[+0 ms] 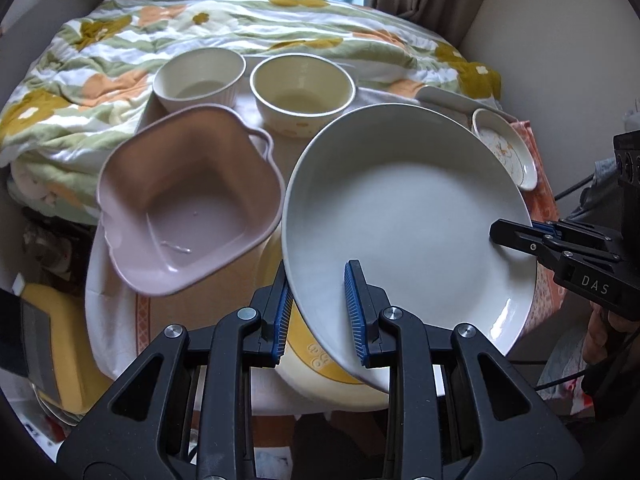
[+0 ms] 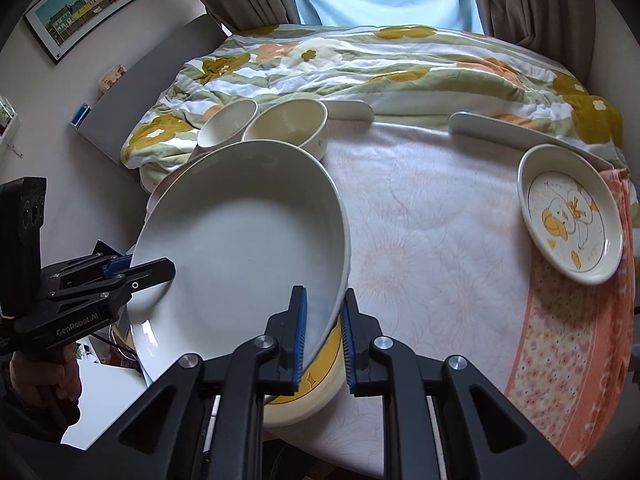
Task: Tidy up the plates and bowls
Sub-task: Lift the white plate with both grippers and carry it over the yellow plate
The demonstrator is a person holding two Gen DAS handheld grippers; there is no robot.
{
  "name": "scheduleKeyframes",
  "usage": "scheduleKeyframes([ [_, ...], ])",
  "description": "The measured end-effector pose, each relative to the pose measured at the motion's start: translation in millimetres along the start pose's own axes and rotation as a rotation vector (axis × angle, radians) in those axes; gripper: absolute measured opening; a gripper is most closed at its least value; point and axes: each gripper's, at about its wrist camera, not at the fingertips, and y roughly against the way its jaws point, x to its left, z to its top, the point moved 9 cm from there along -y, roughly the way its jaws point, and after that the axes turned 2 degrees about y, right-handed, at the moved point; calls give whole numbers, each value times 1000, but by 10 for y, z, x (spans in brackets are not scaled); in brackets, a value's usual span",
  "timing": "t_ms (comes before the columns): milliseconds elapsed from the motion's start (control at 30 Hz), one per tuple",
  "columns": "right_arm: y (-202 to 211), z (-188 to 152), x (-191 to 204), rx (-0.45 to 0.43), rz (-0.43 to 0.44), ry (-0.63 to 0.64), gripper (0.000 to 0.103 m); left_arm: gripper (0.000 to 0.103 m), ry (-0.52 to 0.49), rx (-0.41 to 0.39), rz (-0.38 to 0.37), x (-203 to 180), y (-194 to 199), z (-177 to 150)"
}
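Note:
A large white plate (image 1: 408,216) hangs tilted above the table, held at two spots on its rim. My left gripper (image 1: 318,276) is shut on its near-left rim, blue pads on both faces. My right gripper (image 2: 325,294) is shut on the other side of the rim, and shows in the left wrist view as the black right gripper (image 1: 504,234). In the right wrist view the left gripper (image 2: 160,270) grips the white plate (image 2: 240,240). Under it lies a cream dish with yellow trim (image 1: 320,360), partly hidden.
A pink square bowl (image 1: 188,208) stands to the left, with two cream bowls (image 1: 199,76) (image 1: 303,88) behind it. A small duck plate (image 2: 570,212) rests at the right edge of the table cloth (image 2: 432,240). A flowered quilt (image 2: 400,64) lies beyond.

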Motion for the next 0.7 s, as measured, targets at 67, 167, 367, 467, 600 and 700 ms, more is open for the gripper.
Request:
scheduleKeyframes([
  [67, -67, -100, 11, 8, -13, -4, 15, 23, 2, 16, -2, 15, -84, -110],
  [167, -142, -242, 3, 13, -19, -9, 15, 23, -3, 34, -10, 40, -198, -234],
  [367, -308, -400, -37, 31, -28, 5, 15, 23, 9, 74, -22, 72, -448, -395],
  [467, -374, -452, -31, 34, -38, 34, 15, 23, 18, 92, -16, 99, -543, -425],
  [600, -384, -445, -12, 19, -65, 69, 15, 23, -1, 89, -7, 91, -569, -445],
  [700, -379, -454, -29, 20, -78, 66, 15, 23, -16, 90, 1, 69, -585, -438],
])
